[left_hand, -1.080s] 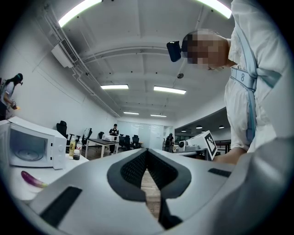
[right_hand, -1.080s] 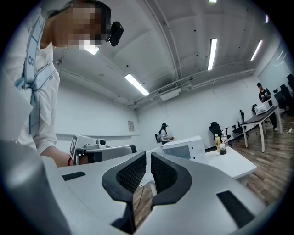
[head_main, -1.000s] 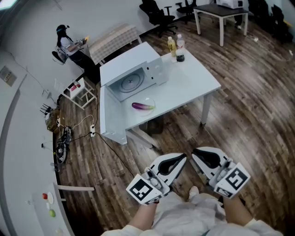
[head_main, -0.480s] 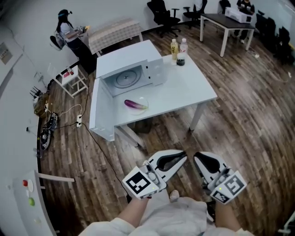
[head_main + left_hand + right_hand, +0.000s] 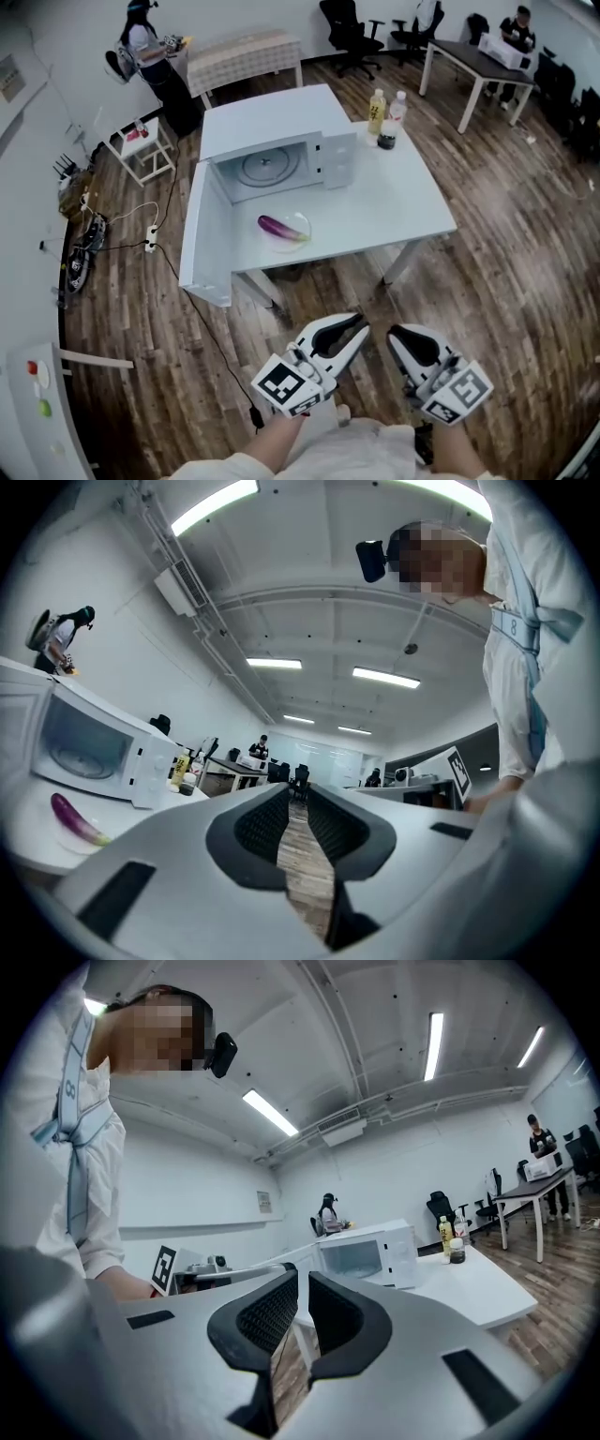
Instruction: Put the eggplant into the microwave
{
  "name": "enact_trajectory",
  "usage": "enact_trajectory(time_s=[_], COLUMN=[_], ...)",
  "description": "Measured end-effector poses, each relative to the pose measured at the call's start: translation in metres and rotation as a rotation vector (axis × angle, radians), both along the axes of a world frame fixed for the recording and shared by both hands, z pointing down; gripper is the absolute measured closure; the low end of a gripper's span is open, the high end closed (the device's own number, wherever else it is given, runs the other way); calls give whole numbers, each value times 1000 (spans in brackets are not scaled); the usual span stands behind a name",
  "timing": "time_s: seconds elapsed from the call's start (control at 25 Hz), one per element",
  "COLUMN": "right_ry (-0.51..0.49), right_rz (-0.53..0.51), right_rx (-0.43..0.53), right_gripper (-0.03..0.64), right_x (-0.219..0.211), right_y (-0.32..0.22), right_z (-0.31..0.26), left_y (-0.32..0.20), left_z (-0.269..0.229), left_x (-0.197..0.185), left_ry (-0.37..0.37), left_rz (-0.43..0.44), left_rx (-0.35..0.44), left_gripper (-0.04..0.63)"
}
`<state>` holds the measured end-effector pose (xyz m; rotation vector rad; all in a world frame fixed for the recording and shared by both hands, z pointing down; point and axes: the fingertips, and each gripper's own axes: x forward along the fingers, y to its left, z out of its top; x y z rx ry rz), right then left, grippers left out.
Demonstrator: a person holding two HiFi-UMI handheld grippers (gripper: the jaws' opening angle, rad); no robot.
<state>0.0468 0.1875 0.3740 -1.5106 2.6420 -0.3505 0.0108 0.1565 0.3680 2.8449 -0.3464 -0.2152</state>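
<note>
White box microwave [image 5: 267,127], door swung open, on white rectangular table [image 5: 398,202]. Purple eggplant [image 5: 281,228] on clear round plate [image 5: 305,223] at the microwave's 6 o'clock. Well apart, at the table's 6 o'clock: left gripper [image 5: 361,326] jaws just been opening, narrow gap, empty. Right gripper [image 5: 394,333] a slit apart, empty.

My left claw [image 5: 364,324] sits near 6 o'clock and points to 1 o'clock. Its jaws have just been opening a little (nothing inside). My right claw [image 5: 394,332] beside it shows a thin gap too.
</note>
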Motion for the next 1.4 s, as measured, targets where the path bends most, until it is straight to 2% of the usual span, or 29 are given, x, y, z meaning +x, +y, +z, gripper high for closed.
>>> enact_trajectory(time_s=[0.32,0.6,0.88,1.12,1.4], right_ry=[9,4,37,82,111], right_rz=[-21,-55,-111,-160,-297], right_rx=[-5,4,-8,-30,-62], right_gripper=[578,578,578,578,578], right_x=[-1,-18,-45,-49,-49], right_y=[-87,-167,-225,-250,-283], right_z=[3,-3,-1,3,18], left_y=[-99,-165,-206,-238,-273], left_z=[16,12,24,55,100], left_x=[-13,-28,-46,-60,-67], left_ry=[-6,-15,-32,-66,-144], left_rz=[-137,-156,-201,-337,-525], left_rx=[-83,-87,-145,-252,-397], left_gripper=[526,526,526,517,436])
